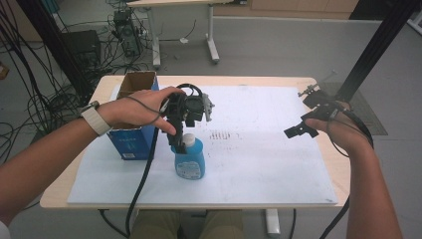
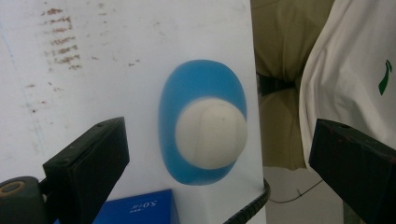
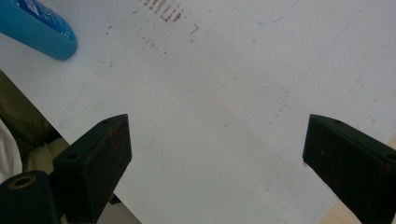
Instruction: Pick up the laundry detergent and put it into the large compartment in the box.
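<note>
Upright blue bottle (image 1: 189, 160), open box (image 1: 135, 115), contents unclear

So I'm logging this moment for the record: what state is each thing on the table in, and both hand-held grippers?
Blue bottle: upright on the white mat, white cap on.
Cardboard box: upright, top open, contents hidden.
Left hand-held gripper: open, jaws above the bottle's cap, not gripping.
Right hand-held gripper: open, holding nothing, over the white mat.

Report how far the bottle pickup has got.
Done: the left gripper hangs open directly above the blue bottle, fingers apart either side of its white cap. Left: lower and close. The right gripper waits open over the white board.
</note>
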Motion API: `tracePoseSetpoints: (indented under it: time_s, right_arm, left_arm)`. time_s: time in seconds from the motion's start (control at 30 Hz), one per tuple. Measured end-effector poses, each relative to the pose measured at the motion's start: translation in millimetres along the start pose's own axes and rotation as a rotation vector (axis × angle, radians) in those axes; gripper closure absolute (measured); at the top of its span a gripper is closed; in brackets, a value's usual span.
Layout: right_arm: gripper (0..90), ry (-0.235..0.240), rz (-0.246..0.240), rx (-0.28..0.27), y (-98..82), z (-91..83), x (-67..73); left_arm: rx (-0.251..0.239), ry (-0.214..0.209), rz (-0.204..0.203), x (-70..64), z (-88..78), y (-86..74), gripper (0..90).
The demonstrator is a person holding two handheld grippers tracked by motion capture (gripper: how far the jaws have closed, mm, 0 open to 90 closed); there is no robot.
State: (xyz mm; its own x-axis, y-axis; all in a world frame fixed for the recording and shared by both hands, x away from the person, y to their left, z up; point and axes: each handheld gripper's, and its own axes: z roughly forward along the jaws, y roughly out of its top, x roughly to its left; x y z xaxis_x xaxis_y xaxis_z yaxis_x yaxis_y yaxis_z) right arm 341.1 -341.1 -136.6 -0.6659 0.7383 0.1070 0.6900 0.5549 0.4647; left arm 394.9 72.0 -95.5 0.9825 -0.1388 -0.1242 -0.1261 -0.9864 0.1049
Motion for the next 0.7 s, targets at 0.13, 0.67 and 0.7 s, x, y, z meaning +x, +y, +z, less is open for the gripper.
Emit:
tracePoseSetpoints:
  time_s: [0.13,0.67,0.7]
  right_arm:
    - [7.8,0.001,-0.001,-0.001,0.1,0.1,0.2]
    - [7.8,0.000,-0.002,-0.004,0.8,-2.2,0.2]
    - [7.8,0.000,-0.002,-0.004,0.8,-2.0,0.1]
  left_arm:
    - [0.001,0.000,-0.001,0.3,2.2,1.0,5.0]
    - [0.006,0.010,-0.008,0.7,5.6,2.7,5.9]
    - [0.006,0.009,-0.008,0.9,5.4,2.7,5.9]
